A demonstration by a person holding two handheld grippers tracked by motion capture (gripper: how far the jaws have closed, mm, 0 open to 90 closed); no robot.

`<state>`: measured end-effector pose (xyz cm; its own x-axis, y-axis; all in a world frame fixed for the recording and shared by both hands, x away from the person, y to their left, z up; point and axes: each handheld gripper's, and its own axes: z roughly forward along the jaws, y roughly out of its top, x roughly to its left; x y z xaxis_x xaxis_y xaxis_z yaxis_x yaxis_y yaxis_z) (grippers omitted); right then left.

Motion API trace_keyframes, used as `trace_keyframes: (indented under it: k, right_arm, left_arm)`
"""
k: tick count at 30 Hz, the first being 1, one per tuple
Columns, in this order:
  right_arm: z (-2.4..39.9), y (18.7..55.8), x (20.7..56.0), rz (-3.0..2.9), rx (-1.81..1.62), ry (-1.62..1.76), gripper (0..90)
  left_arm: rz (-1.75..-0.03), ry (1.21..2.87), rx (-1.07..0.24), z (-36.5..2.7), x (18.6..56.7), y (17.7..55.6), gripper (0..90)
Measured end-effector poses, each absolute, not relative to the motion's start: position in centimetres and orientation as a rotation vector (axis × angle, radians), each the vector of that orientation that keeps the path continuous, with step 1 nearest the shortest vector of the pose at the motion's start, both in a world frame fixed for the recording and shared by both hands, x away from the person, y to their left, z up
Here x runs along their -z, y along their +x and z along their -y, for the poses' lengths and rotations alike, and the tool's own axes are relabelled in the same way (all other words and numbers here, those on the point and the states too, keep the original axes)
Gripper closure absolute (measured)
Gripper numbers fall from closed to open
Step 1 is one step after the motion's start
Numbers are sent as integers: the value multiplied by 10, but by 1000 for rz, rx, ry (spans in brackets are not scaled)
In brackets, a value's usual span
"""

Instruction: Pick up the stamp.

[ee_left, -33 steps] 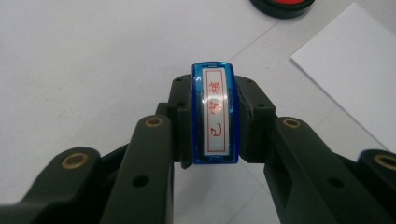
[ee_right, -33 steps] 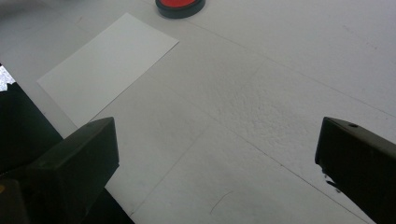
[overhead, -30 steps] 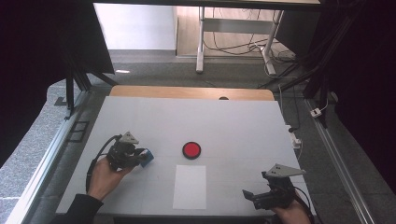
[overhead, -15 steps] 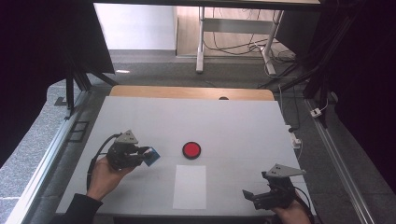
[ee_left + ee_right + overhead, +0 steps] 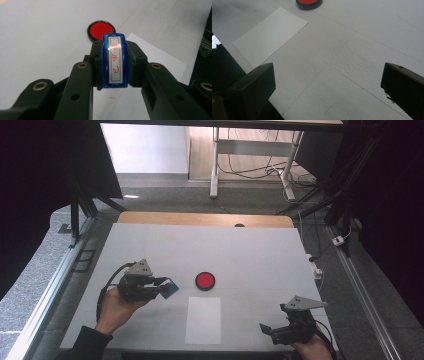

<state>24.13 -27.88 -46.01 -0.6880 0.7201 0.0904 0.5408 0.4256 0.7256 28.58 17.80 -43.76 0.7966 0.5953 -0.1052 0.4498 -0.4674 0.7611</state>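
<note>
The left gripper (image 5: 162,287) holds a small blue translucent plastic rubber stamp with a clear top window and red characters (image 5: 115,61), its jaws closed narrow on the two long flanks of the casing. In the left gripper view the stamp sits square between the pads, label face toward the camera. In the high view it hangs clear of the white table top (image 5: 260,250), near the round red ink pad in a black rim (image 5: 205,280) and short of the blank white sheet of paper (image 5: 203,319) lying just in front of the pad. Judged by its build, the stamp is light, rigid and hard-shelled; it should not deform under the pads, but the glossy plastic is likely slippery, so a grip across the flat long sides, low and centred as here, appears the sound one. Holding by the short ends or the domed window would risk it twisting when pressed down. The printing face is hidden below; whether it is inked cannot be told. The right gripper (image 5: 274,331) rests at the near right corner of the table, jaws standing wide with nothing between them, well apart from the paper.
</note>
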Motion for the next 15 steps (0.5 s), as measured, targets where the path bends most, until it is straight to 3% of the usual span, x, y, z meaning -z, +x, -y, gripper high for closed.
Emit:
trace_keyframes:
  k: [15]
  right_arm:
    - [278, 241, 460, -2450, -1110, 1093, 0]
  left_arm:
    - [-673, 2130, -140, -156, 427, 293, 704]
